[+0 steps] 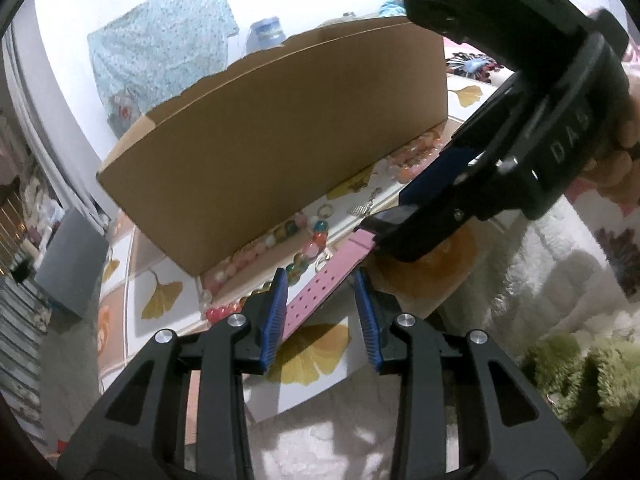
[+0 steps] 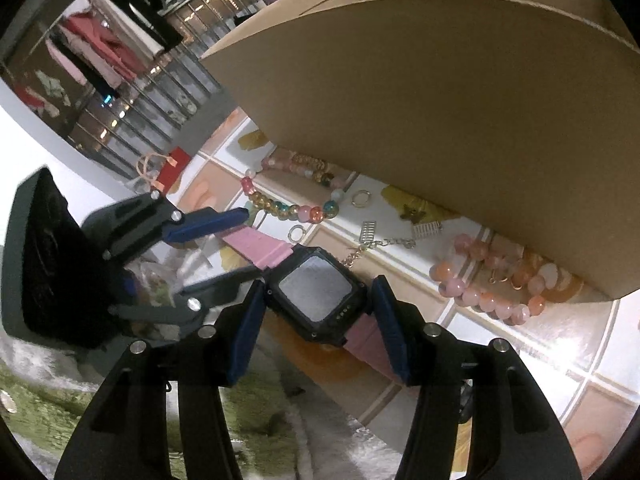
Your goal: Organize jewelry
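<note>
A black square watch [image 2: 316, 296] with a pink strap [image 1: 316, 292] lies on the leaf-patterned mat [image 1: 160, 300] in front of a cardboard box [image 2: 440, 100]. My right gripper [image 2: 320, 292] has its blue pads pressed against both sides of the watch case. In the left wrist view it reaches in from the upper right, my right gripper [image 1: 384, 220] covering the case. My left gripper [image 1: 320, 276] straddles the strap's free end with small gaps beside the pads. The right wrist view shows my left gripper [image 2: 250, 242] with its lower finger apart from the strap.
Bead bracelets [image 2: 296, 208] and peach beads [image 2: 500, 288] lie along the box's foot, with two small rings [image 2: 362, 198] and a chain [image 2: 384, 242]. A fluffy white and green rug [image 1: 560, 320] surrounds the mat. A person's hand [image 1: 624, 144] grips the right tool.
</note>
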The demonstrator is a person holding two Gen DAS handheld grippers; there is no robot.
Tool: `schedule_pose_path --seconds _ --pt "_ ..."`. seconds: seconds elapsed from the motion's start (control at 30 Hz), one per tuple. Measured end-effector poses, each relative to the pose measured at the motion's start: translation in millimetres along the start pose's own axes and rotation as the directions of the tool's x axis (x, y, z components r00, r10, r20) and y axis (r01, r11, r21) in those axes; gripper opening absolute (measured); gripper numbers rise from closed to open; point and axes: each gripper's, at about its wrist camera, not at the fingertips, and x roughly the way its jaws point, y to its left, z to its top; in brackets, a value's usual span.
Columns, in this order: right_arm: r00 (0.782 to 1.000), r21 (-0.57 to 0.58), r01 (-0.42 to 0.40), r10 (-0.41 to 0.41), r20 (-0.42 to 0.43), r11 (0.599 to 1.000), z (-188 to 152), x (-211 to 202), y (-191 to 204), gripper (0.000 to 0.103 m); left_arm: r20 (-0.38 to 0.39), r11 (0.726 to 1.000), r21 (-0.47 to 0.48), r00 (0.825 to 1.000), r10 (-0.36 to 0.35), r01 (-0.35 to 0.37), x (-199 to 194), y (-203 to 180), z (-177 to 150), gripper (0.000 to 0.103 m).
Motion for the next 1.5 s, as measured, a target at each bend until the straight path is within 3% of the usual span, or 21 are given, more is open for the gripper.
schedule_pose_path --seconds 0.1,0.33,0.6,0.83,1.03,1.23,1.47,1.5 --pt "1.0 0.014 -0.011 0.011 0.011 1.0 -2 -3 -2 0.053 0.008 1.0 0.003 1.0 0.019 -0.019 4 -5 1 0.033" --pt "0.998 0.052 -0.023 0.02 0.061 0.998 -7 -9 -5 0.053 -0.013 1.0 -0.003 1.0 0.019 -0.019 16 -6 3 0.012" --pt "0.992 0.125 -0.016 -0.001 0.13 0.992 -14 -15 -7 0.054 0.002 0.999 0.045 1.0 0.014 -0.014 15 -14 3 0.005" --pt "0.982 0.103 0.111 -0.125 0.141 0.989 -24 -24 9 0.054 0.012 0.995 0.086 0.998 -0.055 0.054 14 -17 4 0.004" --pt "0.96 0.041 0.247 -0.25 0.123 0.968 -33 -29 26 0.054 -0.002 0.989 0.088 0.993 -0.122 0.121 12 -17 2 0.004" --pt "0.932 -0.042 0.359 -0.355 0.076 0.932 -39 -30 28 0.054 -0.028 0.975 0.012 0.975 -0.222 0.223 15 -3 5 0.004" --pt "0.867 -0.183 0.497 -0.494 0.065 0.848 -43 -23 39 0.054 -0.048 0.947 -0.063 0.947 -0.318 0.315 21 11 6 0.004" --pt "0.853 -0.206 0.52 -0.517 0.073 0.829 -44 -21 41 0.049 -0.05 0.944 -0.069 0.944 -0.326 0.322 21 12 7 0.004"
